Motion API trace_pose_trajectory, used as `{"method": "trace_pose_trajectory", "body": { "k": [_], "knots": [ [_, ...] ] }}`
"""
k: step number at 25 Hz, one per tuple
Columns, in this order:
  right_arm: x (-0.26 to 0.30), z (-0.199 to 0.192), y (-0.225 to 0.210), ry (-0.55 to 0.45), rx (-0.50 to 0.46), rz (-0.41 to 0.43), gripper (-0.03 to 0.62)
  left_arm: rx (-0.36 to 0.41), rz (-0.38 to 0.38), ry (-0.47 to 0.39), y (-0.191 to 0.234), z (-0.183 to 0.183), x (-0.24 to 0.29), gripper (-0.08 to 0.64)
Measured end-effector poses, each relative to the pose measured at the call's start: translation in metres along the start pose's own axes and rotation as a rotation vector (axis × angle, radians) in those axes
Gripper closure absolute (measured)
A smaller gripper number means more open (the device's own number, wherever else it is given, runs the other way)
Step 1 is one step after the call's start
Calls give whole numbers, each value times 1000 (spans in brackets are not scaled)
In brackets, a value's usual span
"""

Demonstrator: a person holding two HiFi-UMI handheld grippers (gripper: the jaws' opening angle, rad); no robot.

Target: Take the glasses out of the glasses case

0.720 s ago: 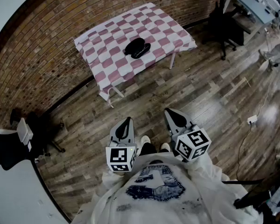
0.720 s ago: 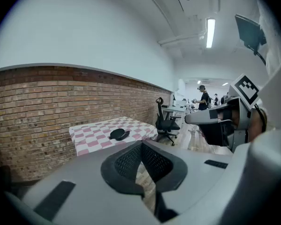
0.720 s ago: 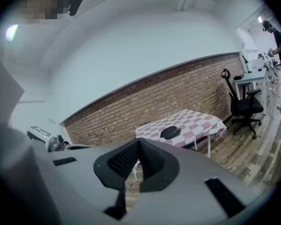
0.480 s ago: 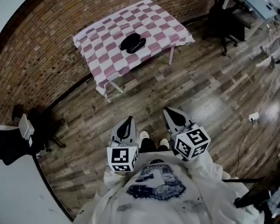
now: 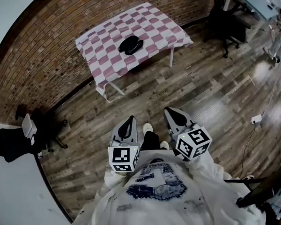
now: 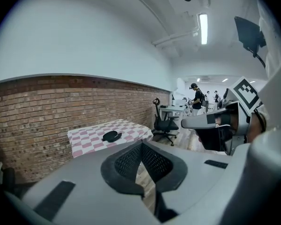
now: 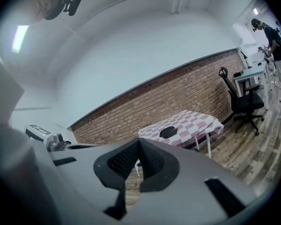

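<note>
we judge the approach not yet made: the glasses case lies on the checked worktop, well apart from us. left tool and right tool are both closed, empty. next we must walk up and open one tool.

Legible text: none. Print on shirt: dark graphic, lettering too blurred to read. Marker cube on left gripper: black-and-white square pattern, no letters or digits. Marker cube on right gripper: likewise.

Checkered table beside brick wall, office chair
</note>
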State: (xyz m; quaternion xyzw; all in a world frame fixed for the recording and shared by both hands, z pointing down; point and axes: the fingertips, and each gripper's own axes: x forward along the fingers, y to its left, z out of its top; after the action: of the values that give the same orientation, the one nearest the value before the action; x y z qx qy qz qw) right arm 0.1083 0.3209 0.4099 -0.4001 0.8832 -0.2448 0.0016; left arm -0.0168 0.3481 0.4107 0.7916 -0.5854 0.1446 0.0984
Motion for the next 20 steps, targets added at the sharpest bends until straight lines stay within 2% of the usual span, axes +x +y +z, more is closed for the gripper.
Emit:
{"method": "trace_pose_trajectory", "body": {
  "k": [8,20],
  "knots": [
    [4,6,-12,3,-11,-4,578,-19,9,-8,2,-1,13,551],
    [42,8,-27,38,-11,-12,578,-52,21,9,29,-6,43,551]
  ]
}}
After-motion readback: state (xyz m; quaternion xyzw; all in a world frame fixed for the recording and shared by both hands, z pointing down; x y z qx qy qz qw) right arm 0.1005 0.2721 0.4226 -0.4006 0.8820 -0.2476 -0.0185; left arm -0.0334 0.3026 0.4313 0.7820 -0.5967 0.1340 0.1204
